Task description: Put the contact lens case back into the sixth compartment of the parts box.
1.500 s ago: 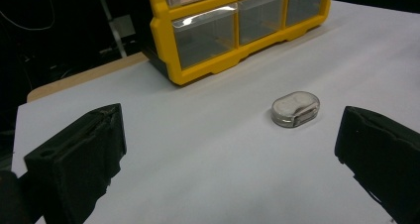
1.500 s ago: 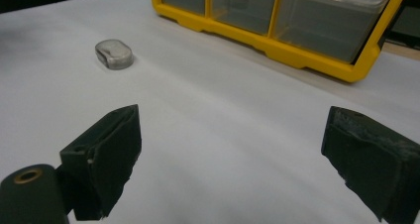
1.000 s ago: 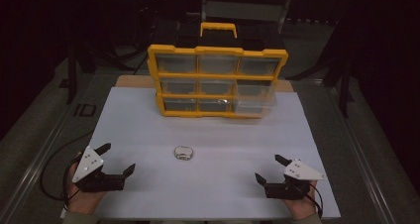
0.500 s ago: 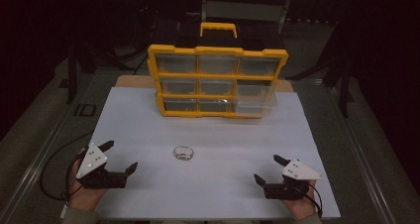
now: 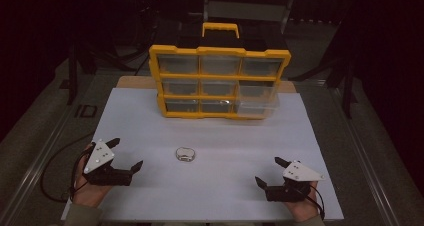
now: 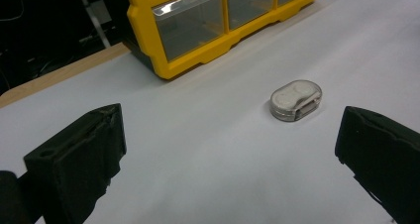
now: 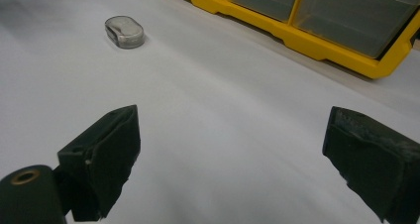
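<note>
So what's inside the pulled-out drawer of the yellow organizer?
The clear drawer at the lower right of the organizer looks empty through its walls, though its back end stays hidden within the frame.

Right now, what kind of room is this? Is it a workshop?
Probably a lab or test bench rather than a home: a white table in a dark room, a yellow drawer organizer standing on it, and dark stands and cables behind.

no readable text, labels, brands or numbers anywhere
</note>
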Action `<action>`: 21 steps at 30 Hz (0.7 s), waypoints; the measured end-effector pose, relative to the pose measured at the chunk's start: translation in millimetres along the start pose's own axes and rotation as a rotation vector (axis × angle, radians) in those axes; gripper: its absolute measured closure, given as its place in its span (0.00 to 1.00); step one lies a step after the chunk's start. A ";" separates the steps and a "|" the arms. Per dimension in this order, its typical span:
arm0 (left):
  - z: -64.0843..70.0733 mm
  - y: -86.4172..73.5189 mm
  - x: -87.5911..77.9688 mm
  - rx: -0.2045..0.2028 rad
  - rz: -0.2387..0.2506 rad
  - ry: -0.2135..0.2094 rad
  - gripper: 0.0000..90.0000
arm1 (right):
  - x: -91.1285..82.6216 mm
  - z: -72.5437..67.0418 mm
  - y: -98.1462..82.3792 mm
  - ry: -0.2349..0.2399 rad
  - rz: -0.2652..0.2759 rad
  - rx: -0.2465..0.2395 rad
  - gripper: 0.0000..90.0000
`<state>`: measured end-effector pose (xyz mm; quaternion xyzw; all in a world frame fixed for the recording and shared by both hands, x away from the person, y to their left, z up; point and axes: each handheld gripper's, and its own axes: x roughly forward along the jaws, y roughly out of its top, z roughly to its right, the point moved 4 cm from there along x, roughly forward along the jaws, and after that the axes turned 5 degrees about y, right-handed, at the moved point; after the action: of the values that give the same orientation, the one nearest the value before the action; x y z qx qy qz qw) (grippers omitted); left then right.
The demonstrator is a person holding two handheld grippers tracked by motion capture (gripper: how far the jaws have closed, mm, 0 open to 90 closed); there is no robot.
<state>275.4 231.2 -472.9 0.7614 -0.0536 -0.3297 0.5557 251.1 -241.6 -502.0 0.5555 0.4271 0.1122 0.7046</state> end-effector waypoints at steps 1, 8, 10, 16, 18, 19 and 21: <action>0.1 0.7 0.6 0.004 -0.003 -0.002 0.00 | 0.0 -0.3 0.1 0.000 -0.001 0.002 0.09; 1.8 5.4 7.3 0.018 -0.011 -0.020 0.00 | 0.4 -0.2 0.0 0.004 -0.004 -0.001 0.09; 1.9 6.4 9.6 0.025 -0.018 -0.022 0.00 | 0.7 -0.2 -0.1 0.006 -0.005 -0.002 0.09; 2.4 8.6 16.5 0.032 -0.027 -0.034 0.00 | 0.9 -0.2 -0.2 0.010 -0.007 -0.003 0.09; 2.7 9.0 19.1 0.037 -0.033 -0.038 0.00 | 0.8 0.1 -0.3 0.010 -0.009 -0.004 0.09; 2.8 9.3 20.4 0.038 -0.034 -0.040 0.00 | 0.9 0.1 -0.3 0.009 -0.009 -0.004 0.09; 3.2 10.0 22.8 0.043 -0.038 -0.043 0.00 | 1.0 0.0 -0.3 0.010 -0.009 -0.004 0.09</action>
<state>294.1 214.6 -474.7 0.7668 -0.0583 -0.3552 0.5315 251.6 -241.0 -502.8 0.5515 0.4326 0.1127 0.7042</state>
